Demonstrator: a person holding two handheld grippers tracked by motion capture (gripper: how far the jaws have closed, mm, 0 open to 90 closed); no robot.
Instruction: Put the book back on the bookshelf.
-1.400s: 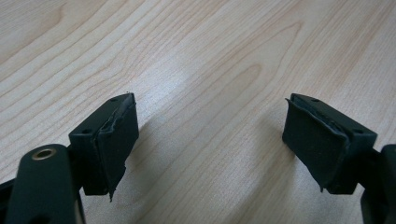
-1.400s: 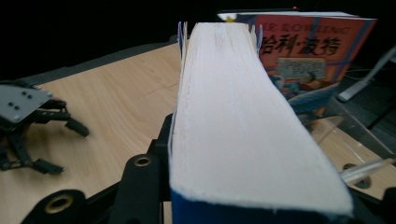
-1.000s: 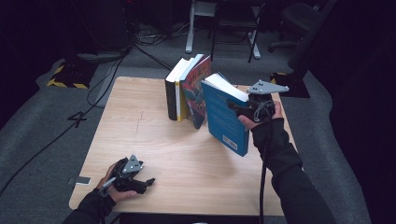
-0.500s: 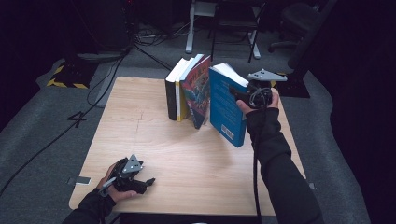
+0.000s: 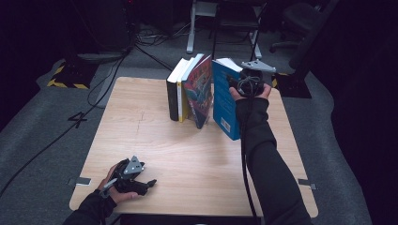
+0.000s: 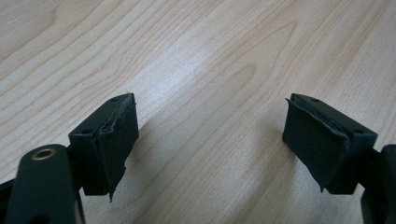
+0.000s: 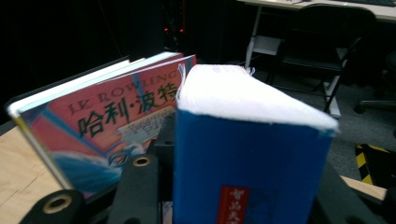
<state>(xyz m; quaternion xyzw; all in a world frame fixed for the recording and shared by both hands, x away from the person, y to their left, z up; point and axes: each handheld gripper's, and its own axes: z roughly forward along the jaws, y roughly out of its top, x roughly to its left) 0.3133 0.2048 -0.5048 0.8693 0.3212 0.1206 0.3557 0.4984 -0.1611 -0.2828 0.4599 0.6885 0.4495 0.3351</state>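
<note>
The right gripper (image 5: 238,85) was closed on a blue book (image 5: 224,101), with one black jaw on each side of it. In the right gripper view the blue book (image 7: 247,158) sat right between the jaws, with its white page edge on top. The gripper held the book near its top, far end, and the book stood up on the wooden table (image 5: 141,140), a little tilted. It stood just beside a red and blue picture book (image 5: 199,93), which leaned on a yellow book (image 5: 182,91) and a black book (image 5: 172,96) in a short row. The blue book looked close to the picture book, but it was hard to tell if they touched. From here, the blue book could fall flat if the jaws let go before it leaned on the row, because nothing held up its other side. A hard push could also knock the whole row over, because the books leaned on each other. The left gripper (image 5: 141,183) rested near the front edge of the table, well apart from the books. Its jaws (image 6: 210,140) were wide open with nothing between them, just bare wood.
</note>
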